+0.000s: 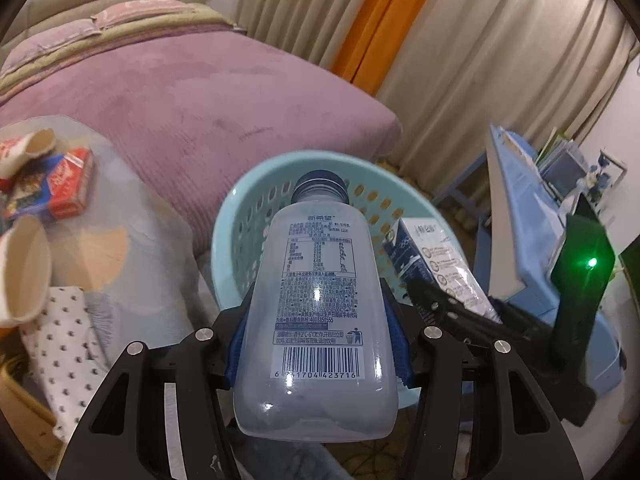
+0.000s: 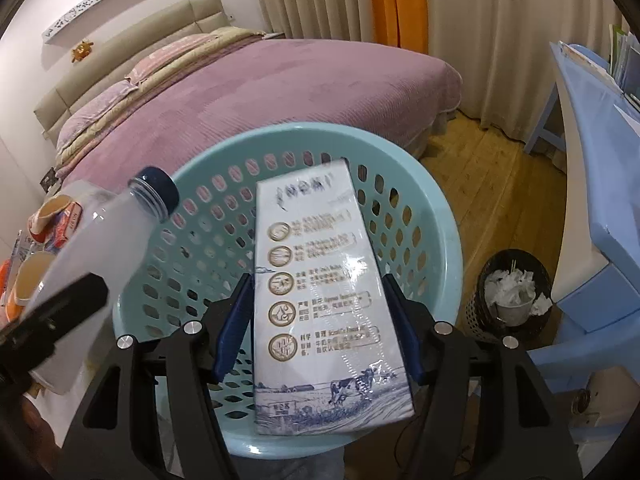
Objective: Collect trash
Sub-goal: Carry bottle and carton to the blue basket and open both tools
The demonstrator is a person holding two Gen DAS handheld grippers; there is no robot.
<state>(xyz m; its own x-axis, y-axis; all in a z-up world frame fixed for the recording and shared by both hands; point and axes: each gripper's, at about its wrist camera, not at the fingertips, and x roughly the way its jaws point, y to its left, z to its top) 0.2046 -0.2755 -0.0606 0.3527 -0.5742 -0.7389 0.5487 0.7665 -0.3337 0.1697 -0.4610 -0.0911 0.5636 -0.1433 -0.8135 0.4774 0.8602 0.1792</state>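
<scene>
Left gripper [image 1: 318, 336]: blue-padded fingers clamped on the flanks of a frosted plastic bottle [image 1: 316, 300], barcode label up, dark screw cap [image 1: 320, 184] pointing forward over the basket. Right gripper [image 2: 316, 332]: fingers closed on both long edges of a milk carton [image 2: 320, 280], film-wrapped, printed with round emblems and a farm scene.

Landmark: pale blue perforated laundry basket [image 2: 436, 216], serving as the trash receptacle.
- Bottle: held above the basket's near-left rim, cap tilted over the opening.
- Carton: held above the basket's middle, long axis running toward the far wall. Basket interior appears bare where visible.
- Left of the basket: a covered surface bearing paper cups [image 1: 24, 268] and a red and blue box [image 1: 64, 188], apparently further trash.
- Behind the basket: bed with purple cover [image 2: 280, 88]; curtains with an orange strip beyond.
- Right of the basket: wooden floor, a dark mesh wastebin [image 2: 508, 296] stuffed with crumpled paper, and light blue furniture [image 2: 592, 184].

Step in hand, by judgement: deposit stage, both items carried and poised over the basket. Next move calls for lowering each item slightly inside the rim, then parting the fingers. The bottle sits close to the rim and may need to shift inward so it does not glance off the edge.
</scene>
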